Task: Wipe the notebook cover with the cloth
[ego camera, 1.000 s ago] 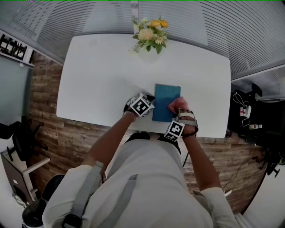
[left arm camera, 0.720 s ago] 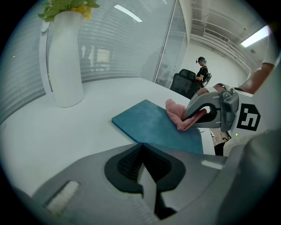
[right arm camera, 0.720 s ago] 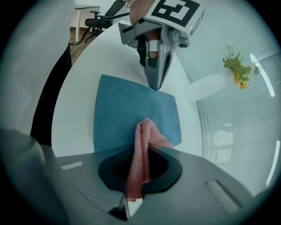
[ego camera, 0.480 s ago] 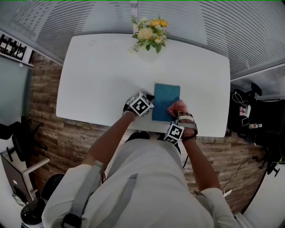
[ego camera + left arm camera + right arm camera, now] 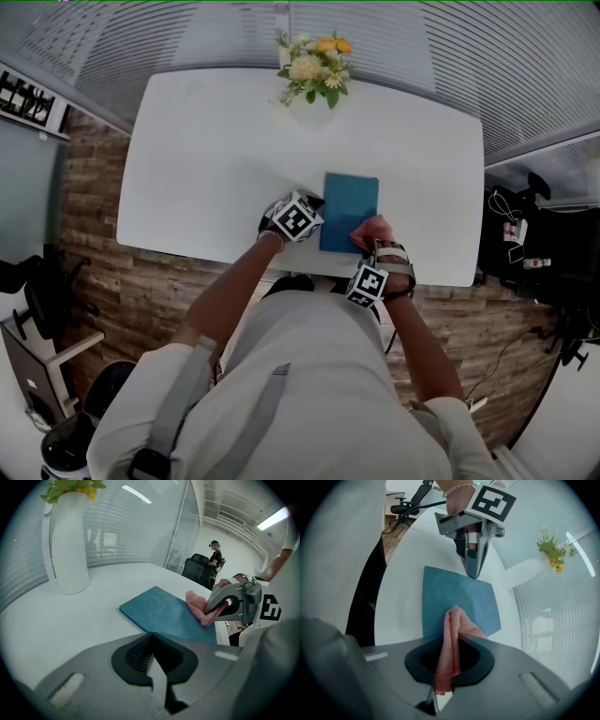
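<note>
A: White tabletop in a glass-walled room, with little on it. What are the fingers doing?

B: The right gripper has its fingers clamped on the pink cloth. The cloth's free fold lies on the near right corner of the teal notebook. The left gripper has its fingers together with nothing between them. Its tips sit at the notebook's left edge and seem to pin it down.

A: What might go wrong?

B: Only a thin strip of cloth is pinched, so I'd judge that drag on the cover could pull it loose. If the left tips slip off, the notebook could skid, and it lies close to the tabletop's front edge. The flower vase stands well apart, so it's no worry.
</note>
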Tool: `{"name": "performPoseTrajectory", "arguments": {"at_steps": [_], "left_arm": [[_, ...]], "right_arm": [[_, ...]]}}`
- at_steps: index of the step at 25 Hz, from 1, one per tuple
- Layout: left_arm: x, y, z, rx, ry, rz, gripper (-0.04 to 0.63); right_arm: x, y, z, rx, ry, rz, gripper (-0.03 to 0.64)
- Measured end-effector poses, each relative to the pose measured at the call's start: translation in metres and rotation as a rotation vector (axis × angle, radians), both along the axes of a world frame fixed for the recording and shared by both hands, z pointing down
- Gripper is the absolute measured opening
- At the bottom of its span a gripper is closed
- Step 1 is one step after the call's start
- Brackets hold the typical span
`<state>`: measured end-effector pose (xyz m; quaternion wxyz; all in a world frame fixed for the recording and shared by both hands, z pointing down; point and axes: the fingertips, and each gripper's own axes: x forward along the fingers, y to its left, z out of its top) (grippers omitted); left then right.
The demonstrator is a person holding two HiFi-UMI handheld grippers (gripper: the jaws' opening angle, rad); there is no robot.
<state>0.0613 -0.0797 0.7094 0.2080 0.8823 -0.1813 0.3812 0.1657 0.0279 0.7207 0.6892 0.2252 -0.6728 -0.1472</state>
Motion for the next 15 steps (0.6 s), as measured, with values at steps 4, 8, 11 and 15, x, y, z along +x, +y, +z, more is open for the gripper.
{"name": "performPoseTrajectory", "arguments": {"at_steps": [4,8,11,15], "left_arm": [[0.0,-0.001,-0.001,0.001,0.003,0.0,-0.003],[0.001,-0.001,-0.001,0.003,0.007,0.002,-0.003],[0.001,0.0,-0.002,-0.002,0.008,0.001,-0.003],[0.001,0.0,-0.002,-0.004,0.005,0.001,-0.003]], "right_arm": [[-0.003,0.005,-0.002,-0.016,-0.015,0.005,0.006],[-0.007,0.009,-0.01,-0.01,-0.033,0.021,0.006],[-0.007,0.015,-0.007,-0.026,-0.044,0.013,0.006],[-0.008,0.026,-0.004,-0.063,-0.056,0.015,0.006]]}}
